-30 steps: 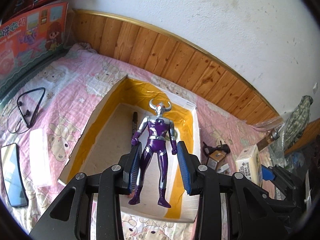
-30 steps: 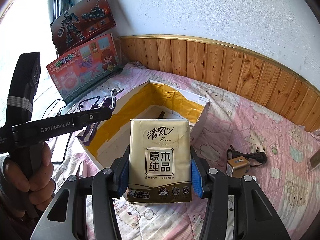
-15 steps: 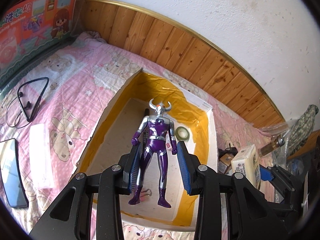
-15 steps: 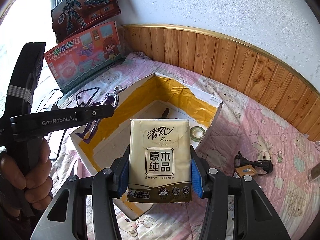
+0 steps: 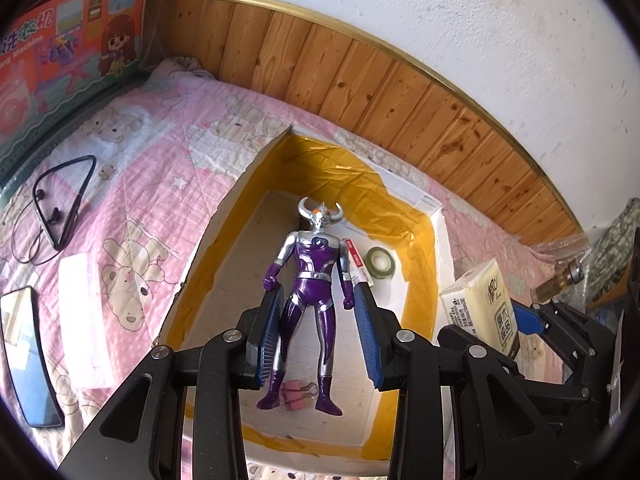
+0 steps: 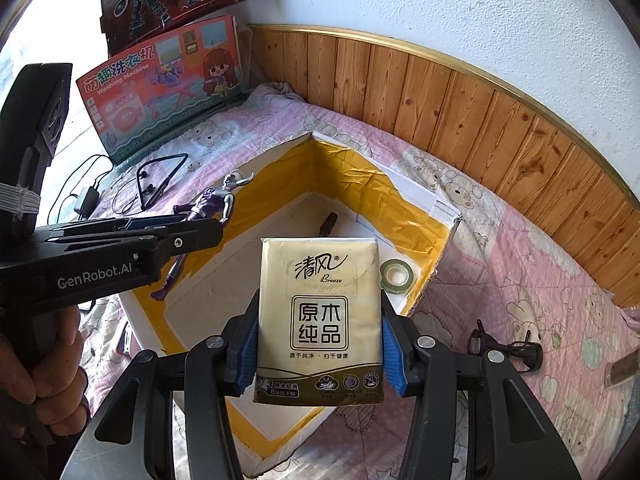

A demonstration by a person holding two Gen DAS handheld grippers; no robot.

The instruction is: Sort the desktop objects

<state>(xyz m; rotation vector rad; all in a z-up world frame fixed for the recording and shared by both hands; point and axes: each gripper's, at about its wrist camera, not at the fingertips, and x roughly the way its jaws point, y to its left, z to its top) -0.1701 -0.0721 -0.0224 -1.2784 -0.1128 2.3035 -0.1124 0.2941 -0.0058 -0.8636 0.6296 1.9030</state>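
Both hand-held grippers are angled steeply down over the open box (image 5: 436,256) on the bed. The left hand-held gripper (image 5: 318,332) is clamped on the figure (image 5: 314,280) at the legs, its long axis along the fingers, head pointing away toward the wall. The right hand-held gripper (image 6: 318,344) is clamped on the tissue pack (image 6: 320,320) by its two side edges, held upright, printed face to the camera. A hand (image 6: 48,364) is seen gripping the left handle
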